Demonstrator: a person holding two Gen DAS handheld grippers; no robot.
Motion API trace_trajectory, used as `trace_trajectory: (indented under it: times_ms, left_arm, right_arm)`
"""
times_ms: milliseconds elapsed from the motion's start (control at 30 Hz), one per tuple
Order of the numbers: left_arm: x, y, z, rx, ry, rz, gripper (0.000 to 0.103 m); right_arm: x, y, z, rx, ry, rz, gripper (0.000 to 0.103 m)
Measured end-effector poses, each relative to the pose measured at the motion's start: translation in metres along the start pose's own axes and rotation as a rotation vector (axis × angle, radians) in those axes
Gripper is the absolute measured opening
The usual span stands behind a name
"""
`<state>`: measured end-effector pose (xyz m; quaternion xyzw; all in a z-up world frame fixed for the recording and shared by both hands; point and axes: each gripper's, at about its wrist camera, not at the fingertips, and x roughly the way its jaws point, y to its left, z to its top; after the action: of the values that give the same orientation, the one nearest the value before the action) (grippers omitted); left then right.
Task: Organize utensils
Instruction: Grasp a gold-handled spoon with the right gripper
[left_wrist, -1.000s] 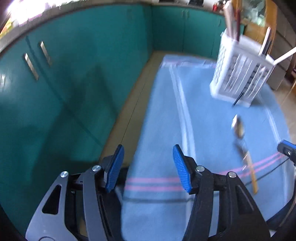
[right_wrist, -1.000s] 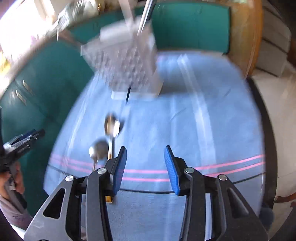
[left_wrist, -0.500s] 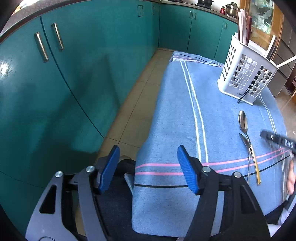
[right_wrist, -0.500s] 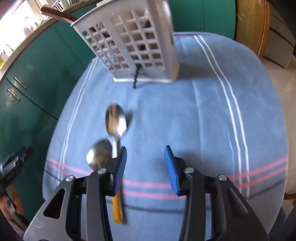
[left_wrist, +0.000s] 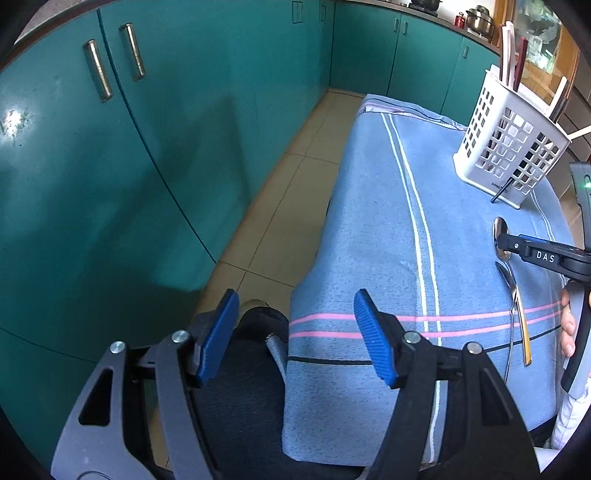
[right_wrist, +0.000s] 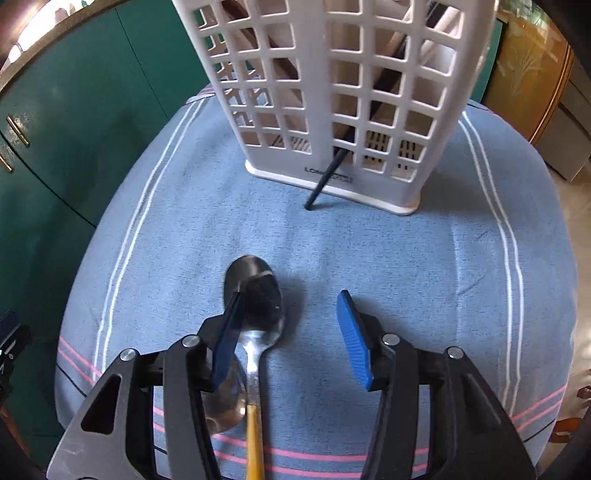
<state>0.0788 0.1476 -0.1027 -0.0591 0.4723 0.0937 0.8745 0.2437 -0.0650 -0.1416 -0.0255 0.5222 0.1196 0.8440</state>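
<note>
The spoon with the yellow handle (right_wrist: 255, 332) is stiff, light metal, smooth and likely slippery in its polished bowl. The narrow neck or the yellow handle would give the surest hold, judging from how flat it lies. It rests on the blue striped cloth (right_wrist: 406, 251) over the surface, bowl toward the white lattice caddy (right_wrist: 332, 92), with a second spoon (right_wrist: 225, 402) just beside it. The right tool (right_wrist: 291, 332) hovers over the bowl, its jaws spread and just now widening, pinching nothing. The left tool (left_wrist: 295, 339) hangs spread and empty at the cloth's near edge.
</note>
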Motion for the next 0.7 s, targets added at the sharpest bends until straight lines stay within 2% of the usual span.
trace_trajectory:
  times_ms: [100, 167, 233, 267, 333, 400, 533, 600, 667, 700]
  left_arm:
    - [0.000, -0.005, 0.001, 0.012, -0.002, -0.006, 0.065]
    - [-0.001, -0.008, 0.000, 0.017, -0.004, -0.009, 0.066]
    - [-0.001, -0.010, 0.000, 0.022, -0.005, -0.009, 0.067]
    - [-0.001, -0.010, 0.000, 0.024, -0.004, -0.008, 0.067]
    - [-0.001, -0.013, 0.000, 0.029, -0.003, -0.006, 0.067]
    - [-0.002, -0.015, 0.000, 0.034, -0.005, -0.009, 0.067]
    - [-0.001, -0.022, 0.001, 0.049, -0.007, -0.020, 0.068]
    - [0.002, -0.030, 0.002, 0.065, -0.004, -0.029, 0.069]
    - [0.003, -0.036, 0.001, 0.079, 0.000, -0.035, 0.069]
    - [0.005, -0.040, 0.002, 0.088, 0.002, -0.038, 0.069]
  right_arm:
    - [-0.002, -0.005, -0.001, -0.006, -0.002, -0.017, 0.051]
    - [-0.004, -0.010, -0.003, -0.003, -0.007, -0.020, 0.047]
    - [-0.007, -0.015, -0.005, 0.004, -0.013, -0.010, 0.030]
    - [-0.008, -0.017, -0.005, 0.008, -0.011, -0.007, 0.026]
    - [-0.010, -0.022, -0.008, 0.006, -0.007, -0.009, 0.011]
    - [-0.011, -0.028, -0.011, 0.009, -0.008, -0.015, 0.008]
    - [-0.022, -0.051, -0.024, 0.029, -0.005, -0.029, 0.008]
    - [-0.032, -0.065, -0.029, 0.044, -0.014, 0.007, 0.008]
    - [-0.041, -0.076, -0.031, 0.065, -0.031, 0.060, 0.014]
    - [-0.047, -0.084, -0.030, 0.081, -0.051, 0.081, 0.025]
